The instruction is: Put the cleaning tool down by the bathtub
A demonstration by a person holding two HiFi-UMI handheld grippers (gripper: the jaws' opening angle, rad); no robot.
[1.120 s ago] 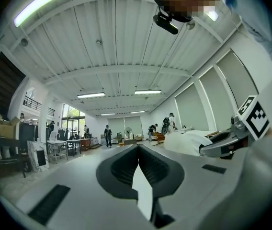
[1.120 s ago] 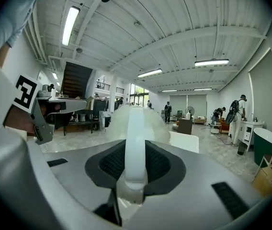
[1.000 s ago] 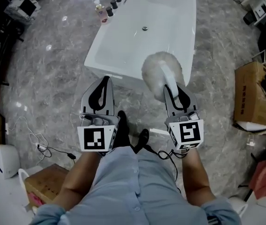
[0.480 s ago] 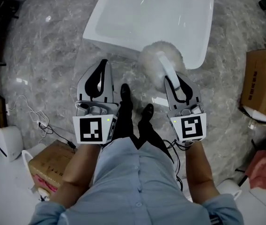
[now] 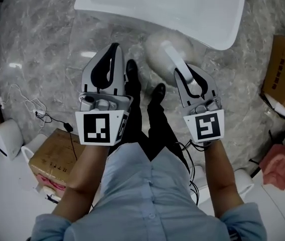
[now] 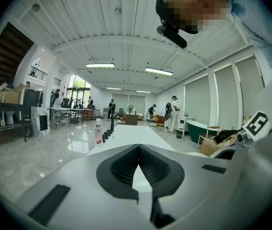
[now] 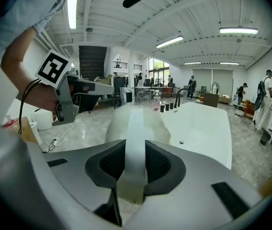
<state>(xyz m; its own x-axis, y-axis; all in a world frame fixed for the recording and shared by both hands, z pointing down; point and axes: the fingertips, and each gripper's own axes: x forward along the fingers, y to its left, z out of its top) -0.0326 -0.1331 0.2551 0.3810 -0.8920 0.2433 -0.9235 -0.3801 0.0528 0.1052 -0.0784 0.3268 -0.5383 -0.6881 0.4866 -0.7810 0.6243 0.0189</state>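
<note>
The left gripper point(image 5: 113, 51) is kept closed and empty over the marble floor point(image 5: 42, 59). The fluffy cleaning tool point(image 5: 163, 54) is clamped by its white handle in the right gripper point(image 5: 191, 82), just short of the bathtub point(image 5: 107, 9). Delivery looks under way; lowering to the floor is needed next.

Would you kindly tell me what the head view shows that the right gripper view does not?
Only the head view: black shoes and the marker cube on the right tool. Only the right gripper view: bottles at the far end of the bathtub and people beyond. Both: the bathtub, the left tool, and the right tool shut on the duster.
</note>
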